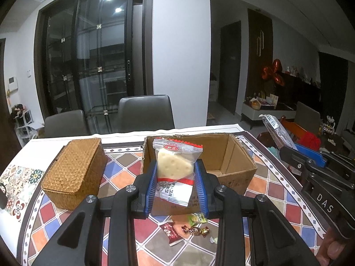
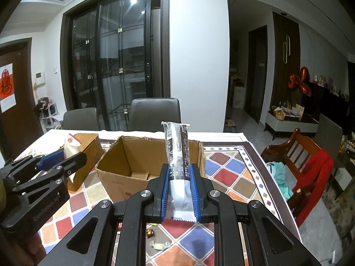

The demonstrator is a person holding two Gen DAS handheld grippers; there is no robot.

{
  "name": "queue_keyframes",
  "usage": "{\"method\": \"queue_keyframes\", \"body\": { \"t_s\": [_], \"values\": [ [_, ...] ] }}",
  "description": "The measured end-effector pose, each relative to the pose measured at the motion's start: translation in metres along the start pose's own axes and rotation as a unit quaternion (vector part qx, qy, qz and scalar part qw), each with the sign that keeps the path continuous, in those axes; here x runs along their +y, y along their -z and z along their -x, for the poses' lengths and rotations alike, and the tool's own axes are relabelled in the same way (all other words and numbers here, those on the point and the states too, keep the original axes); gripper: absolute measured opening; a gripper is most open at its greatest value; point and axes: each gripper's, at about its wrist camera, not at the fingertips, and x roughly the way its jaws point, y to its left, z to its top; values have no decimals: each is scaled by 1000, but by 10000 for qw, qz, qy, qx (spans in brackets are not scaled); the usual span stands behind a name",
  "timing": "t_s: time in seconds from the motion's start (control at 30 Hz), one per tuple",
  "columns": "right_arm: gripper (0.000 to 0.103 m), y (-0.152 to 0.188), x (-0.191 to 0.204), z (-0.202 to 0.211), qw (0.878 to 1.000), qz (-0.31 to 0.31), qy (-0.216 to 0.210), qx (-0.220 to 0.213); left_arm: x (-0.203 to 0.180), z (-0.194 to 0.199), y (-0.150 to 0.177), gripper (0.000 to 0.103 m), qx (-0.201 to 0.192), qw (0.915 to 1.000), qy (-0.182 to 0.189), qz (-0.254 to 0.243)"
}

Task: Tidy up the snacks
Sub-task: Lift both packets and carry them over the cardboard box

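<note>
My left gripper (image 1: 176, 168) is shut on a clear packet with a pale cheese-shaped cake (image 1: 174, 165), held upright above the table in front of the open cardboard box (image 1: 241, 157). My right gripper (image 2: 179, 173) is shut on a long dark-and-white snack bar wrapper (image 2: 177, 150) that stands up before the same cardboard box (image 2: 115, 177). From the left wrist view the right gripper (image 1: 288, 148) shows at the right edge with its snack bar (image 1: 277, 130). The left gripper (image 2: 64, 157) with its cake packet (image 2: 71, 148) shows at the left of the right wrist view.
A lidded woven basket (image 1: 75, 173) sits left of the box. Several small wrapped candies (image 1: 195, 230) lie on the patterned tablecloth (image 1: 284, 199) below my grippers. Two grey chairs (image 1: 145, 113) stand behind the table; a wooden chair with red cloth (image 2: 310, 168) is at the right.
</note>
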Motion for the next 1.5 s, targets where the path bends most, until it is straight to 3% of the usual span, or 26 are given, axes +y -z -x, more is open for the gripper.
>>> {"method": "queue_keyframes", "body": {
  "t_s": [0.87,1.5],
  "values": [
    [19,-26,-3,-49,9999,-96,103,13,4,-56,-30,33,-93,10000,20,-4],
    [19,-27,-11,-102,9995,-200,-8,258,1,-104,-34,33,89,10000,26,-16]
  ]
}}
